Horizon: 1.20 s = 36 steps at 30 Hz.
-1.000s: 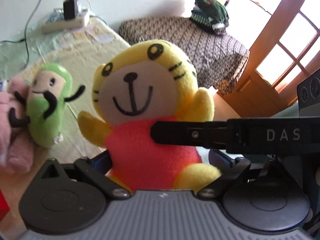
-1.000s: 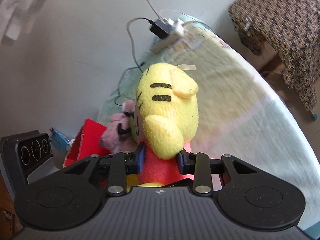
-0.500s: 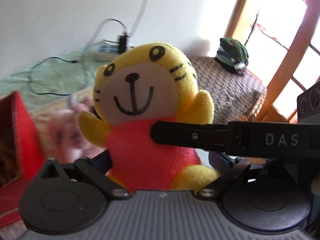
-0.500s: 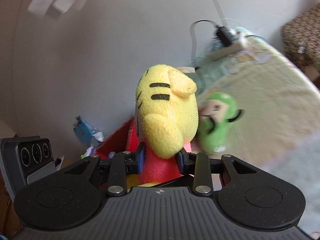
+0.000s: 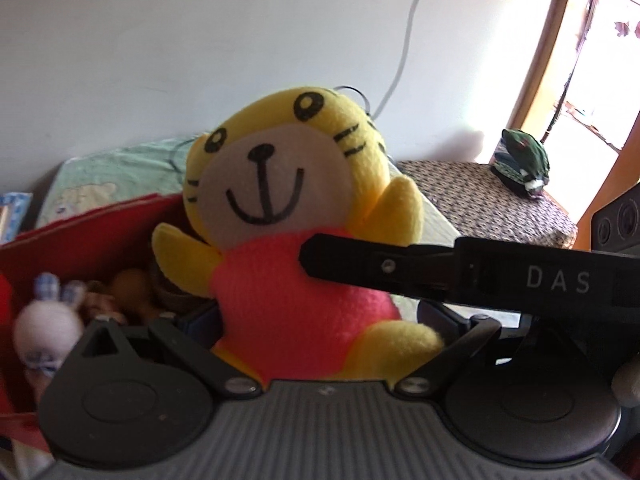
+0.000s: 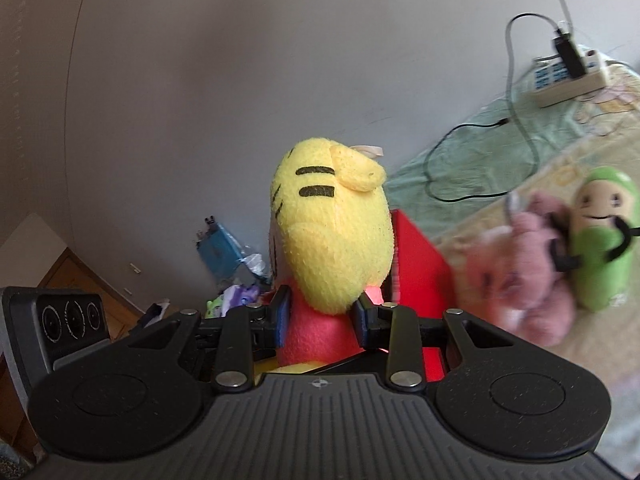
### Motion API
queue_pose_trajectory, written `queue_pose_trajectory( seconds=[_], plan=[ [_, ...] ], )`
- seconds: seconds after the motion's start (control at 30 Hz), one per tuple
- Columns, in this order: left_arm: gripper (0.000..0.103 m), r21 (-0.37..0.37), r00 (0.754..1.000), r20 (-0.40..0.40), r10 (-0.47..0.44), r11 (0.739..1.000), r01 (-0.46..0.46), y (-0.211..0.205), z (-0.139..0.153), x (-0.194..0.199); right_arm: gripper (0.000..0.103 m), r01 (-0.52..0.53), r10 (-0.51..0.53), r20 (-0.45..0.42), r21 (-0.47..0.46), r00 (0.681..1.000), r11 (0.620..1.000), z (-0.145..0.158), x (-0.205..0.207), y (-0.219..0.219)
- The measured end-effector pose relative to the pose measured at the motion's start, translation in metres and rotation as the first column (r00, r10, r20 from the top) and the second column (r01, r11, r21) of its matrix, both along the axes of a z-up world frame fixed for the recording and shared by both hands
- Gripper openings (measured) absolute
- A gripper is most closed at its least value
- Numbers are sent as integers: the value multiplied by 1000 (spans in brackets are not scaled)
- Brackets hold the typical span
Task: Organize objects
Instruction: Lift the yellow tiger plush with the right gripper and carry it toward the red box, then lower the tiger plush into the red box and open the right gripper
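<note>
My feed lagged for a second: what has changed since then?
Both claws carried the yellow tiger plush away from the bed and toward the red box, which now sits just behind it. The grip is unchanged: the left claw and right claw stay clamped on its pink body.

The tiger plush [image 5: 288, 216] has a yellow head and limbs, a cream face with a black nose, smile and whisker lines, and a coral-pink body; from behind, its yellow head [image 6: 332, 236] carries two black stripes. The gripper finger [image 5: 400, 270] across its chest is black with pale grey letters. To the left, the box [image 5: 80, 236] is red, and inside it lies a white bunny toy [image 5: 44, 328] with blue-checked ears. The far table cloth [image 5: 480, 196] shows a brown-and-cream speckled pattern. On the right, the pale green and cream bedsheet [image 6: 500, 152] holds a pink plush [image 6: 524, 272] and a green plush [image 6: 604, 240] with a beige face and black arms. The power strip [image 6: 568, 80] is off-white.
</note>
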<state>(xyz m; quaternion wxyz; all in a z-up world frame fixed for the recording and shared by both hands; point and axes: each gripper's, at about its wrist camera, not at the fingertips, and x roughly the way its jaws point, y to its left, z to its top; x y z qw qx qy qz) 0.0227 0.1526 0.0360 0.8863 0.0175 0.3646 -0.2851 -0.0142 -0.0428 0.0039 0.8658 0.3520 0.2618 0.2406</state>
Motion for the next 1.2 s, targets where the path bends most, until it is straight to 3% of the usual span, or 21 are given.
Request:
queue_pose_trajectory(
  seconds=[0.27, 0.47, 0.97, 1.2],
  plan=[
    [98, 24, 999, 10, 53, 998, -53, 45, -6, 21, 34, -12, 12, -8, 1, 1000, 1000, -10, 26, 40],
    [98, 1, 997, -39, 63, 998, -63, 67, -22, 42, 34, 7, -8, -36, -45, 999, 999, -17, 36, 62],
    [97, -20, 985, -166, 52, 998, -56, 77, -59, 83, 37, 3, -23, -143, -135, 989, 991, -41, 70, 72],
    [99, -48, 978, -204, 33, 998, -44, 76, -72, 86, 41, 56, -76, -134, -143, 988, 988, -44, 73, 67]
  ],
)
